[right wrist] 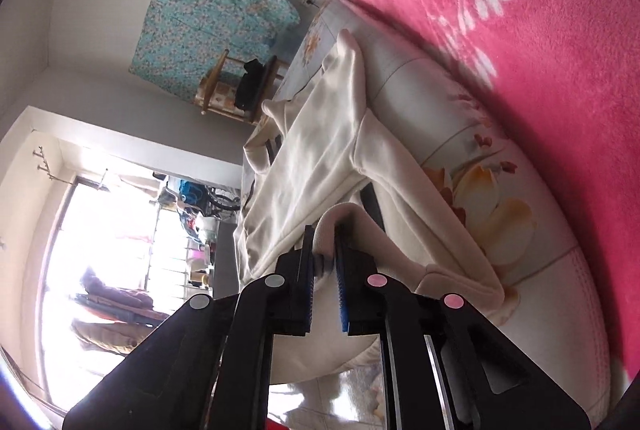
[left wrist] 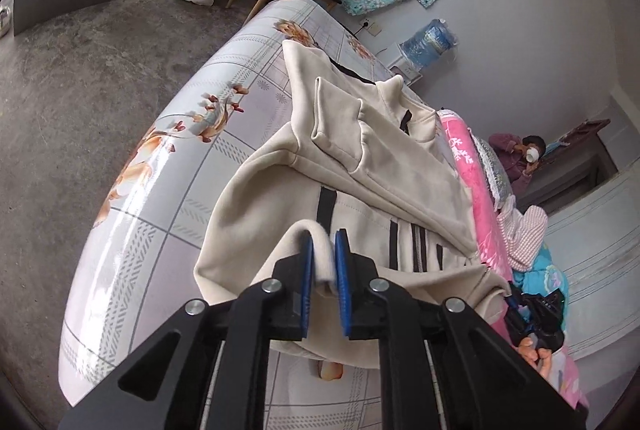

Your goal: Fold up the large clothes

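Left wrist view: jacket (left wrist: 360, 166) hem is pinched by left gripper (left wrist: 325, 266); right gripper (right wrist: 324, 254) likewise; hem should be carried level.

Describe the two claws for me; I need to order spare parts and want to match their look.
Both look alike. The left claw has a black angular frame with triangular cutouts, round silver bolt heads and flat blue ribbed pads. The right claw has the same black frame and blue pads; two of its bolt heads look pink. No cables or sleeves are visible.
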{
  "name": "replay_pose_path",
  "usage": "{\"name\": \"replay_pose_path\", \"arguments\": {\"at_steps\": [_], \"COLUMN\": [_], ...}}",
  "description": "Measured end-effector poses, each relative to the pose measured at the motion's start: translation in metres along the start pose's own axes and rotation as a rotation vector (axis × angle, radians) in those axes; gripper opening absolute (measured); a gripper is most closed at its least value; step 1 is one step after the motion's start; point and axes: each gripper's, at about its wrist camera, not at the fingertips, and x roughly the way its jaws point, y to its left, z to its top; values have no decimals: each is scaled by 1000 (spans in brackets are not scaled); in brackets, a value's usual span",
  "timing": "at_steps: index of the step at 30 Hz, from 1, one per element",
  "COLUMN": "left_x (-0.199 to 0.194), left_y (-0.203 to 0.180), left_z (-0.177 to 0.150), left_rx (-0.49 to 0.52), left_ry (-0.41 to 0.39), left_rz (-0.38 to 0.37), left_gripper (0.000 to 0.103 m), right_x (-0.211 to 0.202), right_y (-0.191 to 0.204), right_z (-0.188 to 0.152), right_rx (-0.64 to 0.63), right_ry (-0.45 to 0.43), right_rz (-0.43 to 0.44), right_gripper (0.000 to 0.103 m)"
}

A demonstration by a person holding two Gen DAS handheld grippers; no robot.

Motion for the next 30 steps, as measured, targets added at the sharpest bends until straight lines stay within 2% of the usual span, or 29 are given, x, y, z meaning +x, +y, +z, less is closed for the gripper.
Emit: {"name": "replay_pose_path", "arguments": {"at_steps": [1, 2, 3, 4, 7, 10, 12, 14, 16, 18, 21, 22, 25, 26, 30], "left_x": [0, -3, -6, -10, -26, -37, -34, -22, -2, 23, 47, 52, 49, 47, 35], "left_y": [3, 6, 8, 12, 19, 9, -7, -24, -39, -45, -40, -36, -29, -28, -25], "left_z": [2, 4, 5, 7, 10, 2, -10, -25, -41, -49, -48, -45, -36, -34, -28], "left_rx": [-16, -22, -28, -38, -45, 37, 124, 225, 315, 361, 399, 392, 359, 362, 343], "left_ry": [-8, -23, -41, -58, -112, -131, -100, -46, 7, 56, 44, 40, 6, -8, -28], "left_rz": [-5, 0, 5, 1, 24, 43, 40, 55, 107, 201, 324, 351, 359, 385, 396], "left_gripper": [15, 22, 27, 28, 29, 29, 29, 29, 29, 29, 29, 29, 29, 29, 28], "right_x": [1, 0, -2, -6, -20, -25, -14, 3, 18, 35, 56, 59, 53, 51, 42], "right_y": [-2, -4, -6, -6, -2, 27, 49, 68, 75, 71, 48, 41, 41, 43, 49], "right_z": [3, 6, 8, 9, 9, -8, -28, -52, -74, -85, -81, -78, -74, -74, -69], "right_rx": [6, 10, 11, 10, -26, -206, -366, -535, -681, -756, -766, -747, -741, -744, -680], "right_ry": [-15, -34, -55, -75, -129, -128, -67, 1, 36, 57, 100, 111, 91, 78, 65], "right_rz": [-6, -28, -41, -41, -74, -147, -197, -292, -413, -530, -658, -668, -674, -691, -688], "right_gripper": [27, 36, 40, 43, 43, 43, 43, 43, 43, 43, 39, 35, 32, 32, 35]}}
